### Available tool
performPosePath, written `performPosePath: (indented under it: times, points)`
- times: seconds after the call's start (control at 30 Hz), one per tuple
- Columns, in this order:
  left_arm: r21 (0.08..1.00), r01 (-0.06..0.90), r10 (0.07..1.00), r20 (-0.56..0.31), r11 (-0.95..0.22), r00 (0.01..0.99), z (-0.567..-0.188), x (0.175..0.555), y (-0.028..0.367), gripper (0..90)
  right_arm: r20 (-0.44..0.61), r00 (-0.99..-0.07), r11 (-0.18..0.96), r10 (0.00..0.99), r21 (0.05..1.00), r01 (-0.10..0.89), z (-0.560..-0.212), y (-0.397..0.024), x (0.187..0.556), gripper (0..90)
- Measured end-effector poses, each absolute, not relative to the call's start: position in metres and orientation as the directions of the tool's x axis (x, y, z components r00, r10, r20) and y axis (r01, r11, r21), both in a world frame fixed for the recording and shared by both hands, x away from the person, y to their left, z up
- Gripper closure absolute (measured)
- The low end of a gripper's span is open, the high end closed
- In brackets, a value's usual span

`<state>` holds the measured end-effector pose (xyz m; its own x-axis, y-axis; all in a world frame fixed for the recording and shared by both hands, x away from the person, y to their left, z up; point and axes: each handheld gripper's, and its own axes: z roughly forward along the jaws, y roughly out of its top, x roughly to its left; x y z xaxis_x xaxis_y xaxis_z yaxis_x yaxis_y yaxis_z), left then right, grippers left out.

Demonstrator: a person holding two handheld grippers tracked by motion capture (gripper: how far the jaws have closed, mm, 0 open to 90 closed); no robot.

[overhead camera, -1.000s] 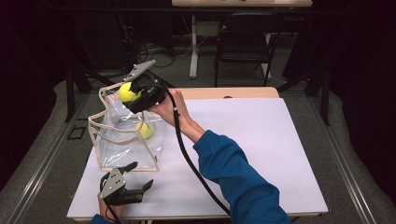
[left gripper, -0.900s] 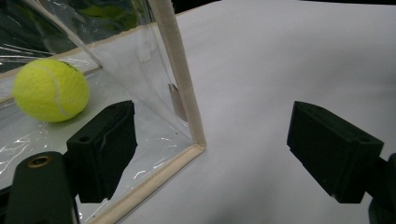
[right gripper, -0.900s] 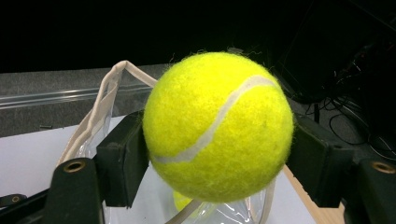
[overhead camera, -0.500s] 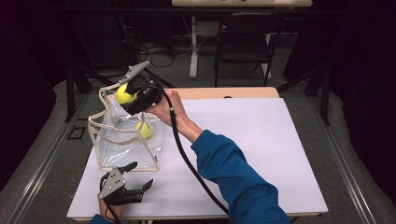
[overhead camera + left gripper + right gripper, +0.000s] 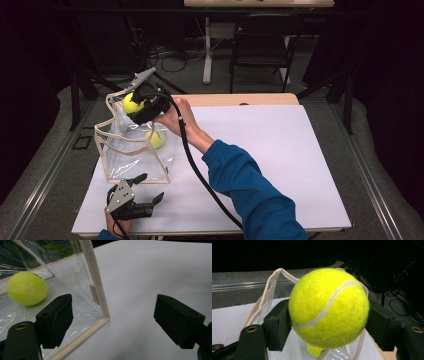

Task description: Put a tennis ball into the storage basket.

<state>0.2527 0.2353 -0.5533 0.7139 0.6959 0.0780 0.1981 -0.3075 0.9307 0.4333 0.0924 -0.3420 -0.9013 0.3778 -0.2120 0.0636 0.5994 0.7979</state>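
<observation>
Tennis ball [image 5: 328, 307] in right gripper [image 5: 328, 322]

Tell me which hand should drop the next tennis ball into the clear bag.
Right. Its tongs already clamp a tennis ball above the clear bag. The left tongs stand open, holding nothing, low on the table beside the bag's near corner.

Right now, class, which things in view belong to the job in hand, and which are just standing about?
Part of the job:
- tennis ball gripped in the right gripper, above the bag's opening
- clear plastic bag with cloth trim
- second tennis ball inside it
- left gripper, jaws open, beside the bag

Standing about:
- black chair behind the table
- floor cables
</observation>
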Motion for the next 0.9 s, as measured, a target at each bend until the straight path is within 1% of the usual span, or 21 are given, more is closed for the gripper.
performPosePath:
  times: [0.9]
  points:
    - [0.931,0.196,0.694,0.079,-0.308,0.715,-0.553,0.253,0.235,16.0,-0.211,-0.911,0.639,0.355,0.766,0.071,-0.356,0.106,0.436,26.5]
